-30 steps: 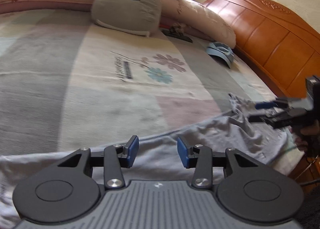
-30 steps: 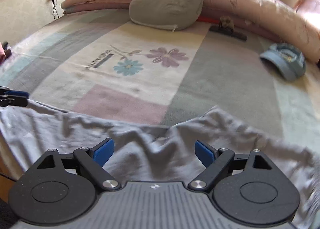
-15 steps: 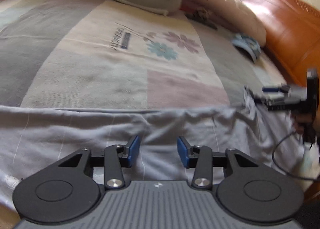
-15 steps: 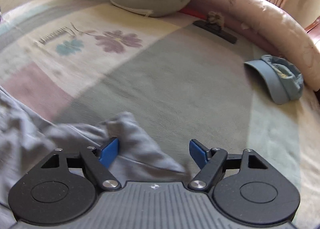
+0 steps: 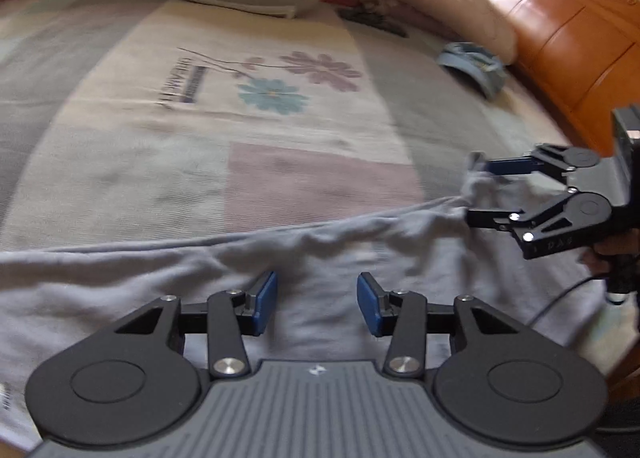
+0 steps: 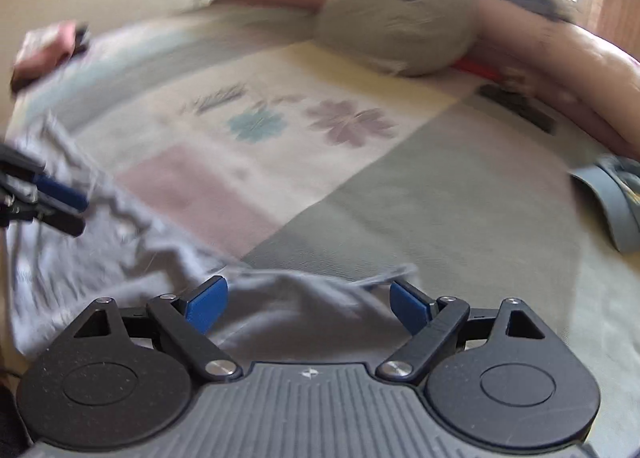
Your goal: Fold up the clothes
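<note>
A grey shirt (image 5: 328,258) lies rumpled on the bed (image 5: 280,162) under both grippers. The left gripper (image 5: 317,304) has its jaws apart, cloth below and ahead of them; the right gripper (image 6: 308,304) — jaws wide apart — straddles a shirt edge.

Showing pale grey across the garment (image 5: 168,282), plain and unpatterned. Carrying blue pads (image 5: 264,302) on black arms at the left gripper (image 5: 316,302), and the same blue on black at the right gripper (image 6: 308,302). Spreading cream, grey, pink and pale teal blocks over the bedspread (image 5: 120,162), with one teal flower (image 5: 272,94) and one mauve flower (image 5: 320,68) printed on the cream. Glowing orange-brown along the wooden headboard (image 5: 560,30). Looking grey-green on the cushion (image 6: 400,38), faded blue on the cap (image 5: 476,66).
</note>
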A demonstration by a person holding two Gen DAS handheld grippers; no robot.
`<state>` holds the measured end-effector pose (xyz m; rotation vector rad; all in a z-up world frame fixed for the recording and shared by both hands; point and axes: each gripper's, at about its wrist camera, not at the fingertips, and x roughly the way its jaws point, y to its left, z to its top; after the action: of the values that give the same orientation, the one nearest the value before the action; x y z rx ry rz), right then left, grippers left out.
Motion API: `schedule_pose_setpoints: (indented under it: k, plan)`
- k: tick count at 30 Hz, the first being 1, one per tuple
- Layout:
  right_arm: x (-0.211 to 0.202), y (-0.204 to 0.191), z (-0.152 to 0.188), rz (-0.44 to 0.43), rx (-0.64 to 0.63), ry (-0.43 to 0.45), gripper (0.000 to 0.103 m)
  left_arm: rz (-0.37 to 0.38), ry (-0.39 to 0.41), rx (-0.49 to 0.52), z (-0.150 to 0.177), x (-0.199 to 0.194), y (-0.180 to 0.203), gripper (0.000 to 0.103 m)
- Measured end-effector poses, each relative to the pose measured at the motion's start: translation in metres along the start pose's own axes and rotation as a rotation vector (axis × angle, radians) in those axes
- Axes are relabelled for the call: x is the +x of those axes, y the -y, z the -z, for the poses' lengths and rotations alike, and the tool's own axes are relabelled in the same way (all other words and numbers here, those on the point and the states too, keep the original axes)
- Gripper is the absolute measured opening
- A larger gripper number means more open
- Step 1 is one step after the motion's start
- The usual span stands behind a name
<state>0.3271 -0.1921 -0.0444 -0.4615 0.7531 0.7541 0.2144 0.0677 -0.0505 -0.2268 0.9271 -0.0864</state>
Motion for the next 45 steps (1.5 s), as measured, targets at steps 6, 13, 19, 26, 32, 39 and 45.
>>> schedule_pose_setpoints:
  k: [6, 13, 19, 26, 32, 39, 45]
  plan:
    - [0.003, 0.003, -0.004, 0.056, 0.051, 0.002, 0.097, -0.088, 0.047, -0.007, -0.014, -0.013, -0.018, 0.043]
    - [-0.056, -0.022, 0.03, -0.049, 0.042, -0.02, 0.097, -0.071, 0.066, 0.09, 0.005, -0.035, -0.009, 0.05]
    - [-0.068, -0.039, 0.094, 0.02, 0.176, -0.167, 0.102, -0.113, 0.008, 0.135, 0.022, -0.027, -0.016, 0.051]
    - [-0.108, -0.021, 0.133, 0.083, 0.355, -0.173, 0.102, -0.147, 0.027, 0.152, 0.026, -0.044, -0.026, 0.051]
    - [-0.082, -0.03, 0.082, -0.004, 0.304, -0.026, 0.102, -0.154, 0.056, 0.152, 0.019, -0.042, -0.028, 0.054]
    - [-0.05, -0.054, 0.08, -0.035, 0.154, -0.076, 0.103, -0.242, 0.045, 0.068, 0.033, -0.049, -0.057, 0.054]
    - [-0.081, -0.046, 0.098, -0.018, 0.155, -0.218, 0.103, -0.283, 0.06, 0.006, 0.032, -0.054, -0.084, 0.054]
